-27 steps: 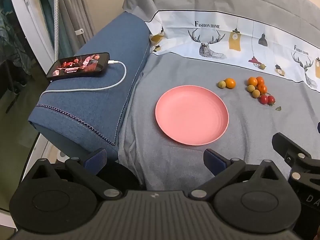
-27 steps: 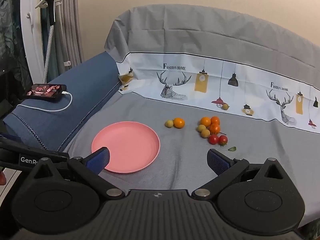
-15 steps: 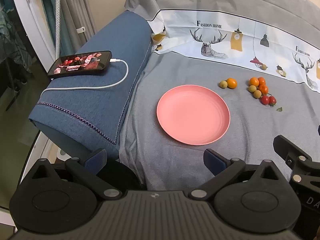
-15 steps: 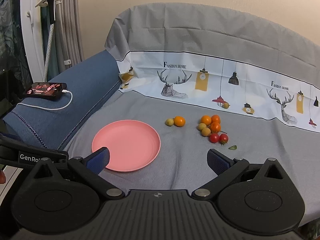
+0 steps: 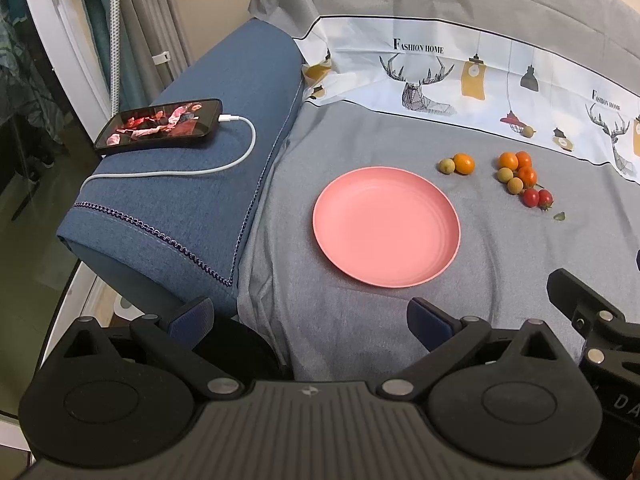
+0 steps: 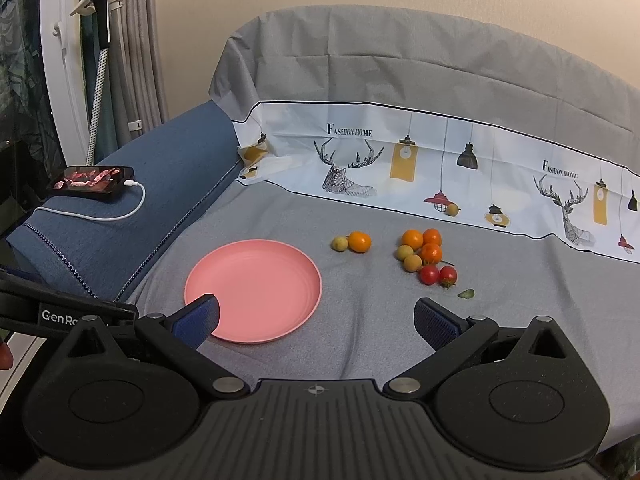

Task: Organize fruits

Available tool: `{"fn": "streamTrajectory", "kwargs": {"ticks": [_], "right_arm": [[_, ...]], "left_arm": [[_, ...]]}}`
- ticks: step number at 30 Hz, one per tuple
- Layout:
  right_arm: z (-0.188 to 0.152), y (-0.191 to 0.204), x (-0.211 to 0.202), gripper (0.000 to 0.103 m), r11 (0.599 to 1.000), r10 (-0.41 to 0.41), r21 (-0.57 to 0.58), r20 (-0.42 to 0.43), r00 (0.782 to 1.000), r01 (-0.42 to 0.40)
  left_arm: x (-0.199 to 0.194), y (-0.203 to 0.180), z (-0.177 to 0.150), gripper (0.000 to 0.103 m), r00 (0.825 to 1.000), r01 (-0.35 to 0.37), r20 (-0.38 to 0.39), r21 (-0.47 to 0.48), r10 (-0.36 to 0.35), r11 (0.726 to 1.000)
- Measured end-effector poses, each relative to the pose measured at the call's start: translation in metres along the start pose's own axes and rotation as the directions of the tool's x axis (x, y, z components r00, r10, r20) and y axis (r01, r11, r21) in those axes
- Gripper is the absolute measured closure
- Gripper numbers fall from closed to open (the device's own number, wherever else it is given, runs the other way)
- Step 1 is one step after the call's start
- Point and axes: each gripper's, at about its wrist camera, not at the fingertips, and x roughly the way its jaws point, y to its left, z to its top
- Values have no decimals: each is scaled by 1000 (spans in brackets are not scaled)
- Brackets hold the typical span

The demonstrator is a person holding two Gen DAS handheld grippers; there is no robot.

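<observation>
With both the left tongs (image 5: 310, 318) and right tongs (image 6: 316, 316) released and empty, reach the right ones past the plate (image 6: 256, 322) to the fruits (image 6: 426, 256) ahead-right, pinching one gently.

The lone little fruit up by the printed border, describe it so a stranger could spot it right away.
Start at the pink plate on the grey cloth, then look past the fruit cluster to the white patterned band. There, beside a printed red lamp, sits a yellowish-green fruit, the only one lying alone on the band.
</observation>
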Motion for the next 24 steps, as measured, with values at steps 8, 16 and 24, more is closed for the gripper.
{"fn": "streamTrajectory", "kwargs": {"ticks": [8,16,24], "right_arm": [[0,-4,5,0,1000,12,14,-11,1000,-12],[-4,-4,7,1,1000,1,-1,-7,1000,-1],[-5,-11,13,0,999,22,40,-12,1000,-21]], "left_arm": [[2,1,-1,0,1000,4,-11,-1,-4,1000],[6,1,-2,0,999,9,-38,-8,-10,1000],[12,-5,1,0,999,-9,-52,10,9,1000]]}}
